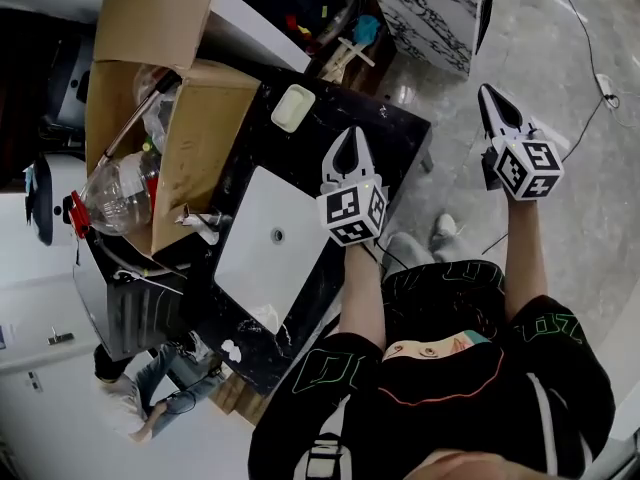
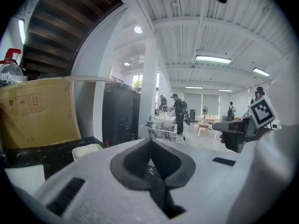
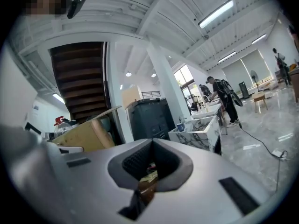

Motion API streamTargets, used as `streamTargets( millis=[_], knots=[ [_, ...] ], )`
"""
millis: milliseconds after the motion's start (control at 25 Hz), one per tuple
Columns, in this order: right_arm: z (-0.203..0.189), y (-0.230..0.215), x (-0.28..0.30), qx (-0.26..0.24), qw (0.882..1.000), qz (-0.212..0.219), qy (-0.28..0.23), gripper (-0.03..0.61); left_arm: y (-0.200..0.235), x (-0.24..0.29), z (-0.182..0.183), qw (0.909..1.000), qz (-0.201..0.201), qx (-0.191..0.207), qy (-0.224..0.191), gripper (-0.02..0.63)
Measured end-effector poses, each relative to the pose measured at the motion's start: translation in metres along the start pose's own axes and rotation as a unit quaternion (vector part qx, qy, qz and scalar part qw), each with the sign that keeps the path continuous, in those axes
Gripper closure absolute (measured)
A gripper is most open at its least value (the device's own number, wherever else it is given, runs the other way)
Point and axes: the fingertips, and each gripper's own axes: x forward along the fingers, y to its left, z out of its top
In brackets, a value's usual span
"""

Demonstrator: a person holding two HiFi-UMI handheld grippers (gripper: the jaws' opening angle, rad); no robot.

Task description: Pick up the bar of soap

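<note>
Black stone counter runs diagonally across the head view, with grey polished floor to its right.

At far left, an open cardboard box stands on the counter. A clear plastic bottle with a red cap lies against its outer side. Just right of the box is a white tap at the edge of a white sink set into the counter.

The bar of soap, pale and rounded, lies flat on the black counter beyond the sink's far corner, near the box and touched by nothing. In the left gripper view it sits low at left.

The left gripper is held over the counter's right part, to the right of the soap and apart from it. Its own view shows the jaws pressed together with nothing between them.

The right gripper is held further right, off the counter and over the floor. Its jaws are likewise pressed together and empty.

A marble-patterned block stands beyond the counter, and a thin cable trails across the floor at far right.
</note>
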Motion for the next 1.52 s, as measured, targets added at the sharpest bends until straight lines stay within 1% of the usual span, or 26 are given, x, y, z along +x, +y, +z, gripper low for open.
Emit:
streamTargets(
  millis=[160,280,400,520,640,760,920,1040,1240,1440,1520],
  knots=[
    [-0.009,0.024,0.028,-0.017,0.999,0.042,0.019,0.572,0.04,-0.005,-0.001,0.9983,0.048,-0.03,-0.013,0.604],
    [-0.01,0.034,0.041,-0.024,0.998,0.057,0.026,0.572,0.058,-0.006,-0.003,0.9965,0.069,-0.044,-0.019,0.605],
    [-0.006,0.043,0.056,-0.04,0.996,0.071,0.028,0.574,0.065,0.002,-0.006,0.9954,0.075,-0.055,-0.025,0.606],
    [-0.002,0.05,0.068,-0.056,0.994,0.091,0.034,0.574,0.059,0.012,-0.007,0.9953,0.069,-0.062,-0.029,0.604],
    [0.0,0.057,0.085,-0.06,0.991,0.111,0.036,0.574,0.061,0.019,-0.008,0.9962,0.062,-0.055,-0.025,0.606],
    [-0.002,0.077,0.105,-0.061,0.988,0.137,0.033,0.574,0.082,0.018,-0.005,0.9962,0.074,-0.043,-0.017,0.605],
    [-0.006,0.102,0.132,-0.069,0.982,0.17,0.044,0.574,0.105,0.014,-0.01,0.9937,0.098,-0.052,-0.01,0.604],
    [-0.016,0.126,0.153,-0.076,0.975,0.2,0.057,0.572,0.125,0.008,-0.017,0.9911,0.12,-0.059,-0.003,0.604],
    [-0.027,0.157,0.18,-0.103,0.961,0.242,0.08,0.574,0.146,0.005,-0.022,0.9879,0.139,-0.069,0.0,0.606],
    [-0.046,0.196,0.201,-0.15,0.937,0.297,0.109,0.574,0.167,0.001,-0.028,0.9851,0.154,-0.077,0.004,0.604],
    [-0.055,0.213,0.205,-0.166,0.924,0.321,0.121,0.572,0.174,0.0,-0.031,0.9839,0.159,-0.082,0.004,0.605]
  ],
)
